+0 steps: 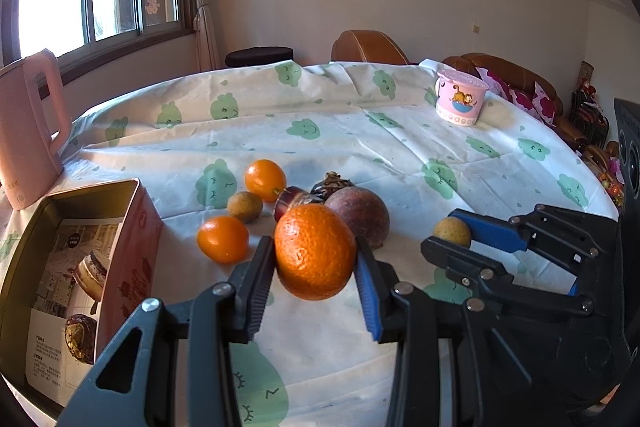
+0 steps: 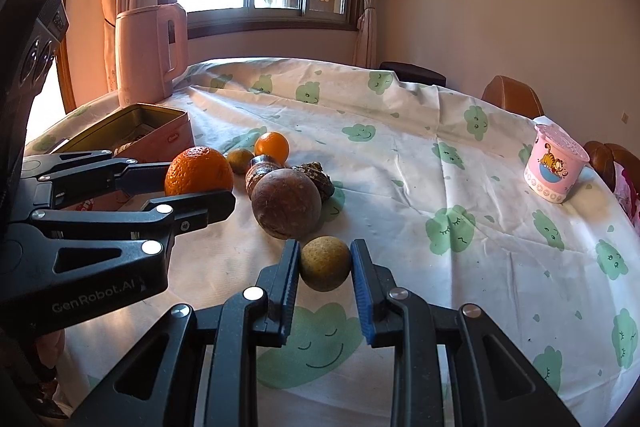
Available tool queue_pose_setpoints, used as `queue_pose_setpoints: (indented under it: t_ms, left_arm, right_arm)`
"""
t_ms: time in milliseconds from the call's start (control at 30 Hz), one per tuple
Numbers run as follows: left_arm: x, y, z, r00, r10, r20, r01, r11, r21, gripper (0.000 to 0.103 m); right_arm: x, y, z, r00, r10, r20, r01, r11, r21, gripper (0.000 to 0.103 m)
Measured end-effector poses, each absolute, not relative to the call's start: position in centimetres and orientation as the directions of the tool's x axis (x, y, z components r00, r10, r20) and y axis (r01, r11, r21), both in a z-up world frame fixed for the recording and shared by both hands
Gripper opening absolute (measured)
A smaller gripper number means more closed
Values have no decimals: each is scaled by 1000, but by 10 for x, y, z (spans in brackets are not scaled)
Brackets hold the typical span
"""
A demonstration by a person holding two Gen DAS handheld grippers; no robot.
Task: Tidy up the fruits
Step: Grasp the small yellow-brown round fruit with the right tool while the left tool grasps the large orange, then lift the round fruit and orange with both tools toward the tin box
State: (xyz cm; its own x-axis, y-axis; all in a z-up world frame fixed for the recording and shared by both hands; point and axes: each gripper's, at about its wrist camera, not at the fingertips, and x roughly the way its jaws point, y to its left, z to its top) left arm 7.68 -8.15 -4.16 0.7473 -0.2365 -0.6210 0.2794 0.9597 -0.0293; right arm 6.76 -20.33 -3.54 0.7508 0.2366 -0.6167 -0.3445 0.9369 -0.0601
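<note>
Left wrist view: the left gripper (image 1: 316, 267) is clamped on a large, pebbly-skinned orange mandarin (image 1: 315, 251), one pad on each flank, the fruit raised above the white tablecloth printed with green clouds (image 1: 360, 139). Just beyond lie a round dark purple passion fruit (image 1: 358, 221), two small smooth orange kumquats (image 1: 223, 239) and a brownish-green longan (image 1: 245, 206). At near left stands an open pink rectangular tin (image 1: 132, 251); its printed text is too small to read. To the right, the right gripper (image 1: 450, 239) pinches a small tan longan (image 1: 452, 231).

Right wrist view: the right gripper (image 2: 325, 265) is closed on that tan longan (image 2: 325, 263), near the passion fruit (image 2: 286, 203). The left gripper (image 2: 208, 191), marked "GenRobot.AI", reaches in from the left, tilted downward, holding the mandarin (image 2: 198, 171) beside the tin (image 2: 160, 135).
</note>
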Motion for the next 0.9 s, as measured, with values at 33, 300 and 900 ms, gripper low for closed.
queue_pose_setpoints:
  t_ms: [33, 300, 900]
  left_arm:
    - [76, -81, -41, 751, -234, -617, 276, 961, -28, 41]
    - [72, -76, -37, 779, -218, -588, 250, 968, -28, 41]
    - [65, -68, -32, 819, -197, -538, 208, 977, -41, 41]
  right_arm:
    - [67, -204, -35, 753, 238, -613, -344, 937, -59, 28]
    - [62, -207, -32, 772, 253, -584, -344, 938, -48, 28]
    - [53, -210, -26, 807, 263, -528, -339, 940, -49, 27]
